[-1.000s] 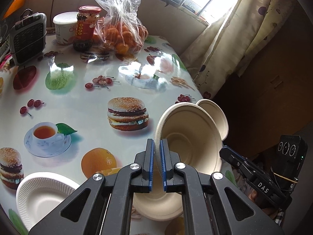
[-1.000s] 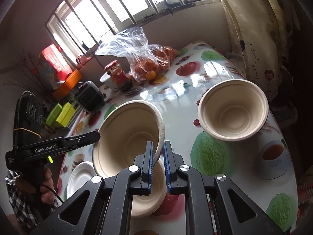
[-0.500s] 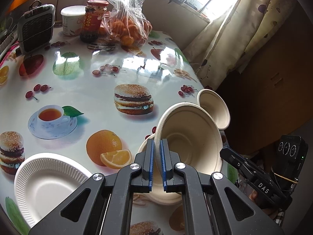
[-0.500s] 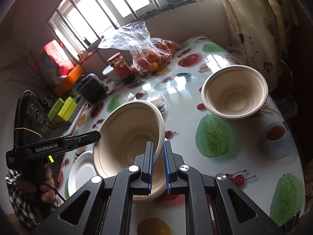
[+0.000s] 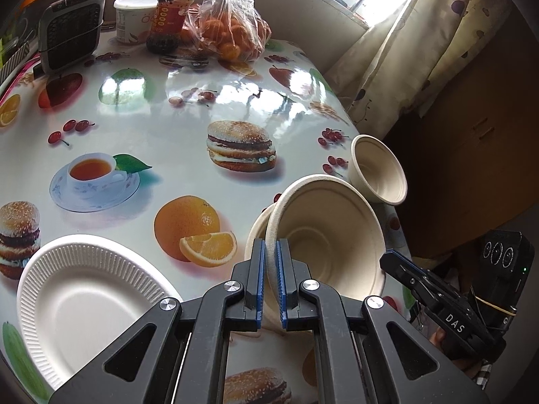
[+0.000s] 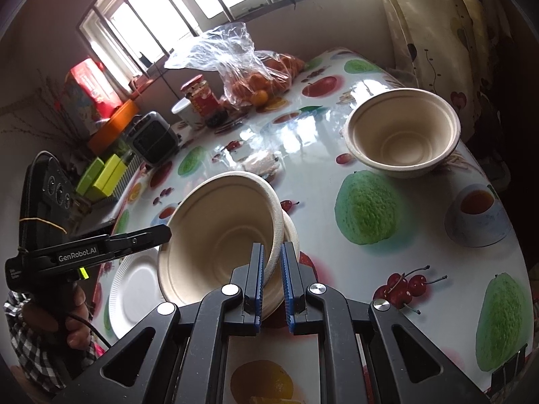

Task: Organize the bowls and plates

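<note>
While both hand-held grippers pinch its rim, bowl (image 5: 323,232) seemingly nests near table edge (image 5: 377,155).

Plate (image 5: 77,289) left of bowls (image 5: 330,235) — bag (image 5: 229,27) behind.

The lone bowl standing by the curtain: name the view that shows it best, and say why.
The right wrist view. There the lone bowl sits upright in full, its whole rim and inside visible. In the left wrist view the same bowl is squeezed at the table edge, distorted, partly hidden behind the held bowl.
</note>
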Demonstrator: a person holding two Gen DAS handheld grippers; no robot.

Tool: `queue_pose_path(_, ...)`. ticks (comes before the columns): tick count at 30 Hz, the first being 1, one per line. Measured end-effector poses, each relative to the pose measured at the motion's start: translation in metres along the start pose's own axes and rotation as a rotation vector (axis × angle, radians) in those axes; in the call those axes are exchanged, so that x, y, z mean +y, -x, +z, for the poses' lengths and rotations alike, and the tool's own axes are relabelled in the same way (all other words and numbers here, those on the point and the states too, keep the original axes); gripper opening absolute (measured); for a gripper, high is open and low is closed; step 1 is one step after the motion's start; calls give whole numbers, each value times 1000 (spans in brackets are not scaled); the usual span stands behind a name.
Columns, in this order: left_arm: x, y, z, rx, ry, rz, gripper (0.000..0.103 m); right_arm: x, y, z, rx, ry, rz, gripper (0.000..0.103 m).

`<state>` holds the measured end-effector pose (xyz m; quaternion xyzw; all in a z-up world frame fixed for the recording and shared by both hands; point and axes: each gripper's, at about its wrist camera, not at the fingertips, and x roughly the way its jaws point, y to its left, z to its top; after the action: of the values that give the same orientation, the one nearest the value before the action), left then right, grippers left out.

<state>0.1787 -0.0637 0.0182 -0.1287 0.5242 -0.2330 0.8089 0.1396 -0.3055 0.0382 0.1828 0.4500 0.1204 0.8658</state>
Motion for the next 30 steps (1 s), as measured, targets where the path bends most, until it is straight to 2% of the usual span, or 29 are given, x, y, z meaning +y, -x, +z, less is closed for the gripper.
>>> queue_pose_path(30,8,-18,-6,49,29,16,7,-6,-15,-6,33,6,-25,11)
